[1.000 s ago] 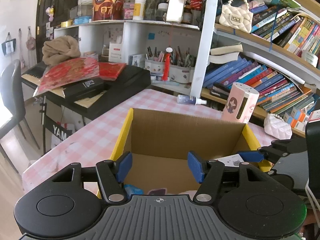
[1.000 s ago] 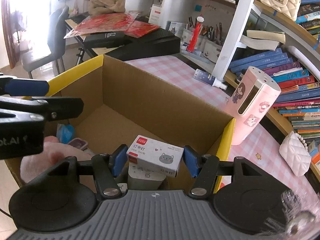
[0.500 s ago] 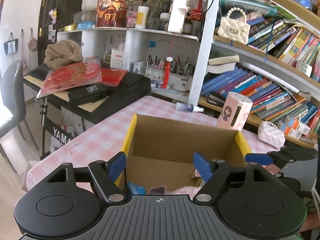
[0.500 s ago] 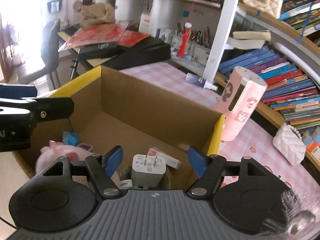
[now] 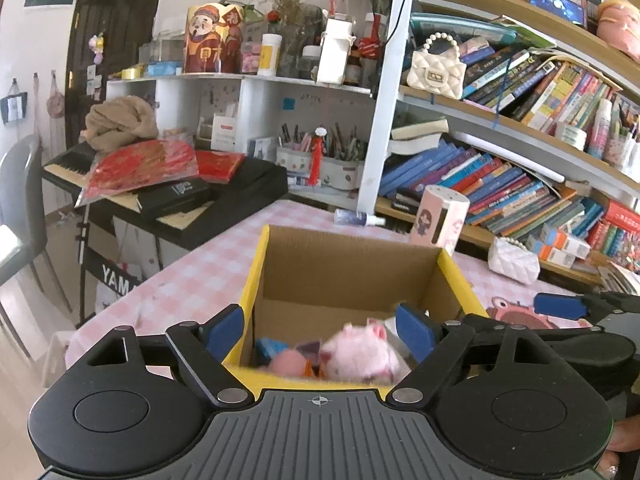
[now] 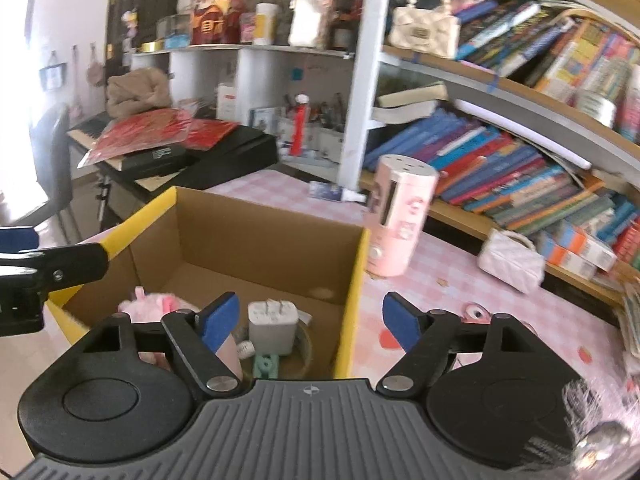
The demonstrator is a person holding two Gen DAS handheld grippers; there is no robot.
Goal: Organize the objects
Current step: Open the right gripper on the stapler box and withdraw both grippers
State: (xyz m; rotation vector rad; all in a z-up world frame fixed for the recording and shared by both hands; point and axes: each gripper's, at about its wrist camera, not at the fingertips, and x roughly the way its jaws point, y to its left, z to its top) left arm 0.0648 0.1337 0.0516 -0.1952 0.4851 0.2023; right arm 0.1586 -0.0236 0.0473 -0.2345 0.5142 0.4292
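- Your left hand-held gripper [image 5: 320, 330] and right hand-held gripper [image 6: 311, 316] are spreading wider, pinching nothing.
- Cardboard box [image 5: 344, 276] on checkered surface [image 5: 192, 276] is holding pink plush [image 5: 360, 354] & white charger [image 6: 272, 326].
- Keyboard stand is showing "YAM" [image 5: 114, 280].

The table [image 5: 208, 280] carries a pink-and-white checked cloth. Bookshelves [image 5: 520, 128] packed with books occupy 1 to 3 o'clock. A white shelving unit [image 5: 248, 96] stands at 12 o'clock. A black keyboard [image 5: 240, 196] sits at 10 o'clock, a dark chair [image 5: 24, 200] at 9 o'clock. Daylight enters from 9 o'clock.
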